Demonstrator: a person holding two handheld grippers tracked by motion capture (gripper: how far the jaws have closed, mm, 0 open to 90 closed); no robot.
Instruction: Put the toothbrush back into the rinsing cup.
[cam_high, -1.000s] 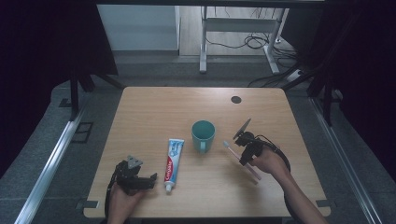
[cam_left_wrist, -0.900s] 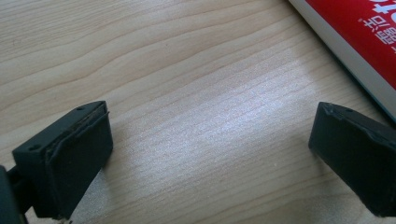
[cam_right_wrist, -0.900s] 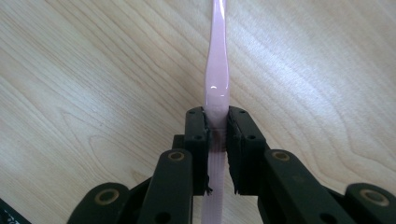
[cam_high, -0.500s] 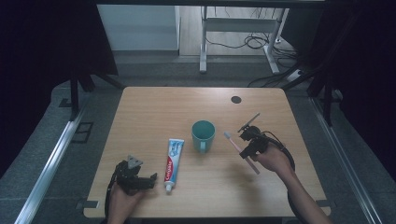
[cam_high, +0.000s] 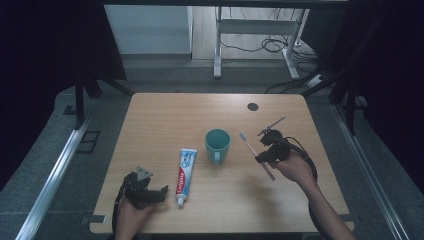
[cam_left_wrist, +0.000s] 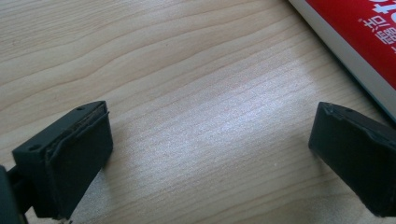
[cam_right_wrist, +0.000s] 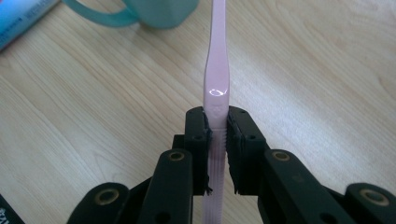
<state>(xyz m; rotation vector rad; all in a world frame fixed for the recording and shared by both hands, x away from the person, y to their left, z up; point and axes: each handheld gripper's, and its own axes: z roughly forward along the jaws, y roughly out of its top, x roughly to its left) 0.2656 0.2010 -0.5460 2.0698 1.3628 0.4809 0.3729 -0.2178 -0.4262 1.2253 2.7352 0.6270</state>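
The counter (cam_high: 165, 115) has a light wood-grain top with a dark round cable port (cam_high: 252, 106) near its far right corner. It stands on grey floor (cam_high: 60, 170). Behind it, a white desk frame (cam_high: 250, 30) stands over loose black cables (cam_high: 265, 45). Dark curtains (cam_high: 50, 45) flank both sides.

A pale pink toothbrush (cam_high: 256, 156), a teal mug (cam_high: 218, 145) at frame centre, a blue, white and red toothpaste tube (cam_high: 184, 170) and black grippers sit on a light wood-grain table (cam_high: 165, 115).
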